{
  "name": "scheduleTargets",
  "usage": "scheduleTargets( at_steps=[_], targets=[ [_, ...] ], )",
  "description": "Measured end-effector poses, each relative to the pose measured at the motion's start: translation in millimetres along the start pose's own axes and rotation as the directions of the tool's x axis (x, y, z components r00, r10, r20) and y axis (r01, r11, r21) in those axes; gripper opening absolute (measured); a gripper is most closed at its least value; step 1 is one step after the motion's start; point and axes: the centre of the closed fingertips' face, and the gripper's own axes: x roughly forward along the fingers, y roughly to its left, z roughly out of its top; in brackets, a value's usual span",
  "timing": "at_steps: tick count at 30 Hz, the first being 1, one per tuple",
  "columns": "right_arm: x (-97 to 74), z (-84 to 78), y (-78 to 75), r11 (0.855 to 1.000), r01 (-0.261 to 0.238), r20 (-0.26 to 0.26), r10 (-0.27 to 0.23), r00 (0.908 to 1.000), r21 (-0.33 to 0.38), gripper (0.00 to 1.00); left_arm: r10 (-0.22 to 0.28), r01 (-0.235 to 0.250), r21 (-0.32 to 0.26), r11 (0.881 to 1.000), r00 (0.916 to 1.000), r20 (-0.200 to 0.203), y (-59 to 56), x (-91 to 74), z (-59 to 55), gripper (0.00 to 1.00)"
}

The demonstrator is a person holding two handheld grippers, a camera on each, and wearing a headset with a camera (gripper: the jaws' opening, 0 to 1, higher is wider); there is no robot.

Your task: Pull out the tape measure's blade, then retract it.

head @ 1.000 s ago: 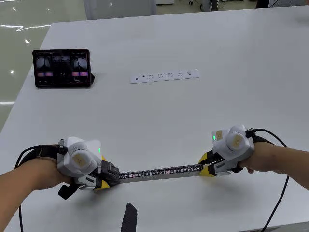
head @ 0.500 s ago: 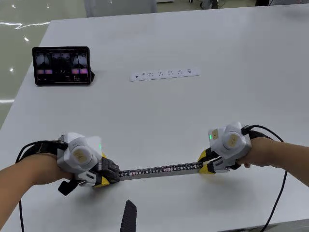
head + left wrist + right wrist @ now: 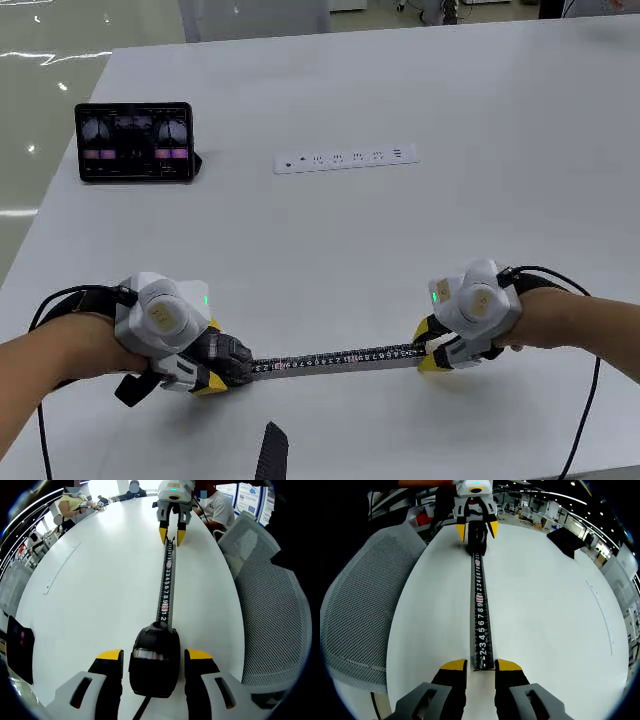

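The left gripper [image 3: 154, 655], grey-bodied with yellow-tipped jaws, is clamped on the black, rounded plastic tape measure case [image 3: 155, 664]. The case sits between the jaws on the smooth white table [image 3: 400, 230], near its front edge. From the case the narrow metal blade [image 3: 335, 358], printed with black numerals and a red mark, runs straight and low over the tabletop to the right. Its far end is pinched between the yellow tips of the right gripper [image 3: 481, 666], jaws closed against the blade's edges.
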Motion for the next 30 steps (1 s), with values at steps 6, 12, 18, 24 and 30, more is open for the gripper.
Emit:
scheduleTargets(
  at_steps=[6, 12, 18, 24, 30],
  targets=[
    [-4.8, 0.4, -0.5, 1.000, -0.002, -0.007, 0.002, 1.0000, 0.010, 0.19, -0.029, 0.029, 0.028, 0.999, 0.9993, -0.022, -7.2, -0.1, -3.2, 0.61],
    [-9.0, 3.7, -2.7, 0.998, 0.002, 0.004, -0.002, 1.0000, 0.055, 0.32, -0.040, 0.040, -0.007, 0.999, 0.9992, -0.007, -10.6, -2.6, -1.2, 0.68],
    [-10.3, 4.7, -0.4, 0.994, -0.001, 0.009, 0.000, 1.0000, 0.106, 0.44, -0.059, 0.060, -0.037, 0.998, 0.9981, 0.017, -15.6, -5.6, 2.8, 0.78],
    [-11.2, 3.3, 4.5, 0.995, -0.010, 0.005, 0.010, 0.9999, 0.104, 0.52, -0.064, 0.066, -0.056, 0.996, 0.9976, 0.024, -18.0, -7.3, 3.1, 0.87],
    [-13.4, 2.3, 5.9, 0.989, -0.009, 0.019, 0.006, 0.9998, 0.150, 0.66, -0.056, 0.057, -0.067, 0.996, 0.9983, 0.018, -19.1, -8.3, 0.7, 0.93]
  ],
)
